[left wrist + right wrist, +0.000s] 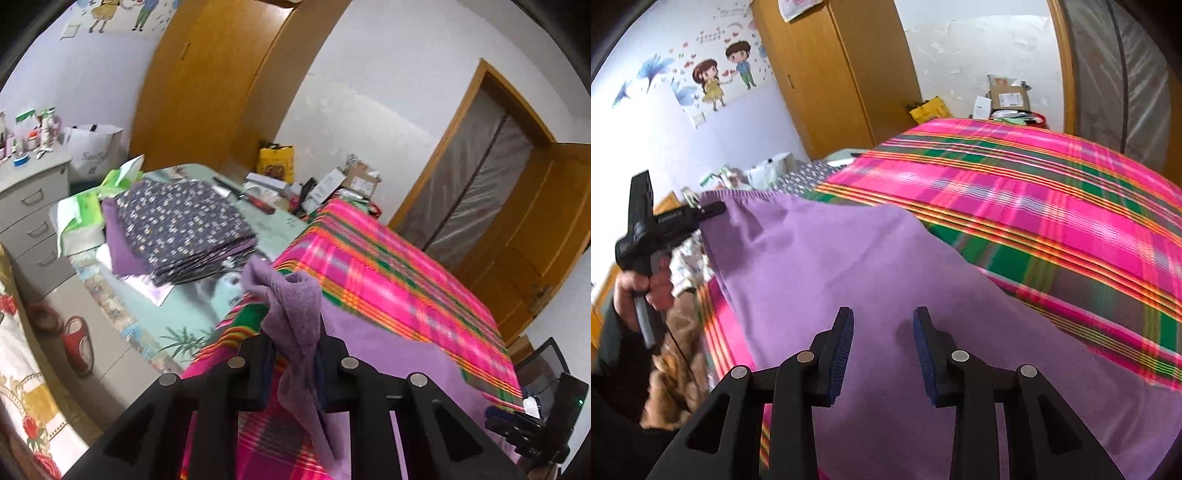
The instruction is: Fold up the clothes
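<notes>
A: Garment [871,266], purple, one item. Location?

B: Spread over the plaid cloth [1052,206] on the worktop, part lifted. Right gripper [882,332] nearest: jaws apart, nothing between them, the garment lying flat just beyond and below the pads [921,347]. No contact that I can make out.

A: Left gripper?

B: Left gripper [295,354]: jaws clamped on a bunched corner of the garment, fabric spilling out above and below the pads. From the right wrist view, that same gripper [713,210] holds the gathered edge up at the far left, off the plaid cloth, so the garment slopes down from it toward the right jaws.

A: Progress entry?

B: Judged early for this item. No fold line shows in it; one corner is raised, the rest is spread single-layer as far as I can tell. Left to do: a second grip by the right jaws, the fold itself, then stacking.

A: Anything finished?

B: Farther back, left of the plaid cloth, a stack [184,225] of folded pieces, dark floral print on top, purple underneath. Judged done. Count not readable.

A: Beyond that?

B: Clutter [332,184] of boxes at the far end of the worktop, a wardrobe [207,81], a drawer unit [33,206]. Not part of the task.
</notes>
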`<state>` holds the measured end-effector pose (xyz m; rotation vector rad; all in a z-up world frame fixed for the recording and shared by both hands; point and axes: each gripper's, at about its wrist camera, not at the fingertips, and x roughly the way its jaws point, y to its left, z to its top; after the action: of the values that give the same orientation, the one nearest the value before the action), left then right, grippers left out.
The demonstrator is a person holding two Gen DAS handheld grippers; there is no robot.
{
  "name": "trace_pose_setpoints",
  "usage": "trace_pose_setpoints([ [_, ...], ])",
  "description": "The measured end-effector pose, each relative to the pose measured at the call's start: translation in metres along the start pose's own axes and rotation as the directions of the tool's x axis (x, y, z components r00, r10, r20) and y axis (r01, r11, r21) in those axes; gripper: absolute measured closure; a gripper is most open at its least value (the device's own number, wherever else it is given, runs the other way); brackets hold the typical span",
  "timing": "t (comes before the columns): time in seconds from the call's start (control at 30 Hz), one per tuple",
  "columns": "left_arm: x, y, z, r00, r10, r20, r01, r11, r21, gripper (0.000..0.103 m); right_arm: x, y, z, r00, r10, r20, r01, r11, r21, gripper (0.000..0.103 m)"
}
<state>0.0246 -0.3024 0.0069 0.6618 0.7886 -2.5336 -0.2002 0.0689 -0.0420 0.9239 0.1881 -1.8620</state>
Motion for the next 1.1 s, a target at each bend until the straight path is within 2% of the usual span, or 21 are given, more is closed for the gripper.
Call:
trace_pose_setpoints([
  [0.27, -0.013, -0.022, 0.008, 0.996, -0.085, 0.021, 0.084, 0.996, 0.028, 0.086, 0.022, 0.018, 0.008, 0.997, 0.063, -0.043, -0.063, 0.998, 0.01, 0.068],
  [0.5, -0.024, -0.044, 0.015, 0.987, -0.158, 0.039, 0.155, 0.985, 0.069, 0.086, 0.034, 0.007, 0.018, 0.992, 0.108, -0.059, -0.102, 0.99, 0.099, 0.069],
  [0.57, -0.027, -0.048, 0.016, 0.984, -0.172, 0.044, 0.169, 0.983, 0.079, 0.086, 0.039, 0.006, 0.029, 0.992, 0.12, -0.05, -0.114, 0.987, 0.111, 0.072],
  [0.6, -0.028, -0.05, 0.016, 0.983, -0.177, 0.047, 0.173, 0.981, 0.083, 0.086, 0.044, 0.007, 0.036, 0.99, 0.13, -0.05, -0.124, 0.986, 0.113, 0.077],
  [0.67, -0.029, -0.051, 0.017, 0.983, -0.179, 0.048, 0.175, 0.981, 0.084, 0.086, 0.055, 0.012, 0.051, 0.987, 0.153, -0.053, -0.146, 0.983, 0.111, 0.079],
  [0.73, -0.029, -0.05, 0.017, 0.982, -0.18, 0.047, 0.176, 0.981, 0.08, 0.086, 0.069, 0.024, 0.066, 0.981, 0.18, -0.067, -0.173, 0.981, 0.09, 0.084],
  [0.83, -0.032, -0.048, 0.017, 0.982, -0.184, 0.046, 0.18, 0.981, 0.067, 0.086, 0.099, 0.044, 0.087, 0.972, 0.209, -0.109, -0.206, 0.978, 0.041, 0.086],
  [1.0, -0.038, -0.042, 0.018, 0.979, -0.199, 0.045, 0.196, 0.979, 0.06, 0.086, 0.161, 0.052, 0.101, 0.957, 0.175, -0.23, -0.173, 0.984, 0.027, 0.088],
  [1.1, -0.033, -0.038, 0.014, 0.979, -0.203, 0.024, 0.201, 0.978, 0.054, 0.086, 0.177, 0.049, 0.108, 0.953, 0.176, -0.246, -0.169, 0.984, 0.049, 0.091],
])
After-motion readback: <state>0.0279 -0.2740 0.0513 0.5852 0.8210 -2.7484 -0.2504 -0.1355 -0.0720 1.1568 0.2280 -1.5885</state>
